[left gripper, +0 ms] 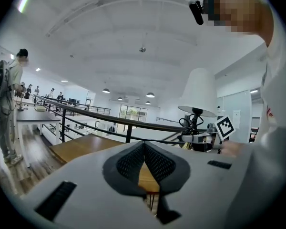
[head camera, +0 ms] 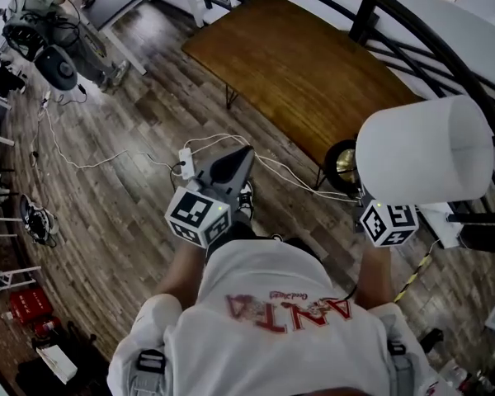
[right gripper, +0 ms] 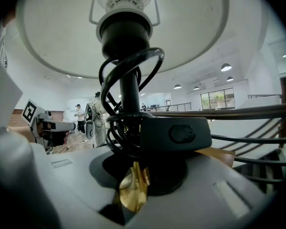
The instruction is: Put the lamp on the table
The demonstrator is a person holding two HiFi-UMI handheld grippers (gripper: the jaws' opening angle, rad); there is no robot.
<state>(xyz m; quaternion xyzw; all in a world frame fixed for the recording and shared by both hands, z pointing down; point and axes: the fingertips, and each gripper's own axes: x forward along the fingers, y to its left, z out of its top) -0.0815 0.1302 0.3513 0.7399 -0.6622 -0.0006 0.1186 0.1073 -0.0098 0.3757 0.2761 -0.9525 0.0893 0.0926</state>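
The lamp has a white shade (head camera: pixel 421 149) and a gold base (head camera: pixel 344 165), and I carry it at the right, off the floor. In the right gripper view its shade (right gripper: pixel 133 27) fills the top. Its black stem (right gripper: pixel 128 89) has a cord with an inline switch (right gripper: pixel 181 133) coiled round it. My right gripper (right gripper: pixel 133 178) is shut on the lamp's gold lower stem (right gripper: pixel 133 192). In the head view only its marker cube (head camera: pixel 389 222) shows under the shade. The brown wooden table (head camera: pixel 301 64) lies ahead. My left gripper (head camera: pixel 244 153) (left gripper: pixel 144 162) is shut and empty.
A black railing (head camera: pixel 445 48) curves along the table's far and right sides. White cables and a power strip (head camera: pixel 186 165) lie on the plank floor in front of the table. A person (head camera: pixel 62 7) stands with gear at the far left. Red boxes (head camera: pixel 25 304) sit at the lower left.
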